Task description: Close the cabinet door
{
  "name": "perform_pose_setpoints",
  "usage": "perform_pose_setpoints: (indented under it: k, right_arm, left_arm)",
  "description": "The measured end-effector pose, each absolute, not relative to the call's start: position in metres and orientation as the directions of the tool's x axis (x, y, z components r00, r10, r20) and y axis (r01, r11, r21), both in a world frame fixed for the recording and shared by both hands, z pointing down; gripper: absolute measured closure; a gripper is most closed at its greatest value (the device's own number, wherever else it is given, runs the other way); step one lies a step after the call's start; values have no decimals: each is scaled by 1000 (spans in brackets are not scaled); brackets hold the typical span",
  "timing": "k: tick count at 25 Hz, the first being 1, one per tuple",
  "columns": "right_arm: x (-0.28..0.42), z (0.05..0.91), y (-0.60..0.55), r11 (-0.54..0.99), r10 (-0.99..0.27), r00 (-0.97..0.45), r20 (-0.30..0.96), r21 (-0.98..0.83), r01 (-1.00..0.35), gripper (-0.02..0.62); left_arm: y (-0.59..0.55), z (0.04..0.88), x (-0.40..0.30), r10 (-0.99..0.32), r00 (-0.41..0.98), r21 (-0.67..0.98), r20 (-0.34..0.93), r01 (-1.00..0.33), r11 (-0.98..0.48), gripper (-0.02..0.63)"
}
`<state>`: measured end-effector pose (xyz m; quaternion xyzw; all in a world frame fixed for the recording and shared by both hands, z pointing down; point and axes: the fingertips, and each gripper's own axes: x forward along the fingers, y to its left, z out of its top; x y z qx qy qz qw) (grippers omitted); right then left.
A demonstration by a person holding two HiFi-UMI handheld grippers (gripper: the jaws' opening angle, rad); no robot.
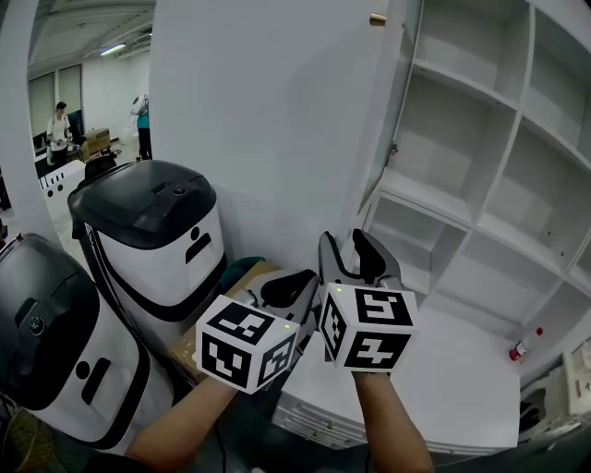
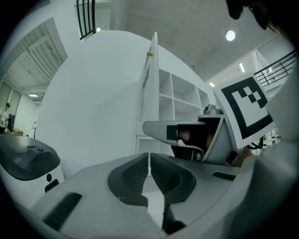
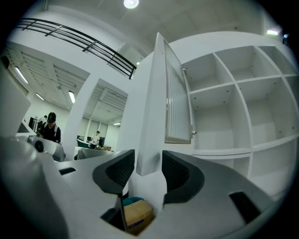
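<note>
The white cabinet door (image 1: pixel 277 120) stands swung open, with a brass knob (image 1: pixel 378 18) near its top edge. It hangs from the empty white shelf cabinet (image 1: pixel 480 166) on the right. In the right gripper view the door (image 3: pixel 154 93) is seen edge-on, and its lower corner shows in the gap between the jaws. My right gripper (image 1: pixel 358 251) (image 3: pixel 148 165) is open, with its pads apart from the door. My left gripper (image 1: pixel 288 288) (image 2: pixel 149 163) hangs beside it on the left, shut and empty, facing the door's outer face (image 2: pixel 93 112).
Two black-and-white machines (image 1: pixel 157 231) (image 1: pixel 46 333) stand at the left. Below the door sits a cardboard box (image 1: pixel 247 277) (image 3: pixel 138 214). A white low surface (image 1: pixel 462 379) carries a small red-and-white thing (image 1: pixel 522 349). People (image 1: pixel 60 125) stand far behind at the left.
</note>
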<state>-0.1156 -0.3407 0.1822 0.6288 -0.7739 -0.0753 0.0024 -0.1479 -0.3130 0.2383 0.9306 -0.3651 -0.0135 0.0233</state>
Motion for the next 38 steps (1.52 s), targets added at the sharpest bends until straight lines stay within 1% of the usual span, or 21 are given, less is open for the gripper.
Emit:
perform_pose_setpoints:
  k: [4, 6, 15, 29, 38]
  right_arm:
    - [-113, 181, -341, 190, -973, -202, -116, 105, -976, 430]
    - [-112, 181, -340, 199, -971, -211, -118, 103, -975, 443]
    - [-93, 181, -328, 206, -970, -215, -111, 86, -975, 460]
    - [-47, 181, -306, 135, -979, -145, -141, 79, -988, 495]
    - [-9, 181, -297, 120, -980, -129, -154, 68, -990, 509]
  left_arm:
    - [-315, 236, -148, -674, 738, 66, -26, -672, -738, 594]
    - [-315, 236, -147, -671, 741, 68, -29, -669, -741, 594]
    - [-311, 229, -129, -644, 763, 50, -43, -643, -765, 594]
    - [-297, 235, -77, -556, 830, 50, -35, -555, -831, 594]
    - [-293, 236, -40, -530, 847, 41, -30, -529, -848, 594]
